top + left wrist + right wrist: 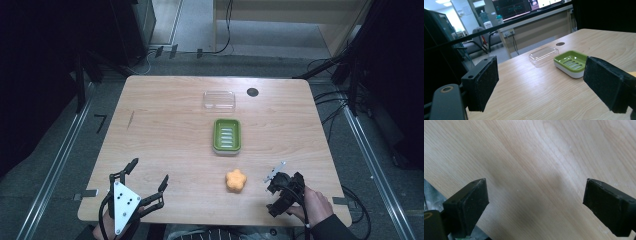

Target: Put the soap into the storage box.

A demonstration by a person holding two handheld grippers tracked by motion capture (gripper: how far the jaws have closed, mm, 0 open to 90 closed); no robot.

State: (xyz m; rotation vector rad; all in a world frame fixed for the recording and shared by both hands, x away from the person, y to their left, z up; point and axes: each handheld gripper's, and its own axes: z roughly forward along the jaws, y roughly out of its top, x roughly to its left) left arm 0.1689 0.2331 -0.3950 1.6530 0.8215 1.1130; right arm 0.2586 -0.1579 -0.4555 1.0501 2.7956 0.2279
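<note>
An orange flower-shaped piece (236, 180) lies on the wooden table (165, 130) near the front. Behind it stands a green slotted soap dish (227, 135) (571, 62), and farther back a clear plastic lid (219, 99) (544, 55). At the front left corner my left gripper (148, 173) (544, 75) is open, with nothing between its jaws, and it looks toward the dish and lid. To the right of the orange piece my right gripper (282, 190) (536, 197) is open, tilted down over bare wood close below it.
A dark round hole (252, 92) (560, 43) sits in the tabletop at the back, right of the lid. The table's front edge runs just under both hands. Cables and metal rails lie on the floor around the table.
</note>
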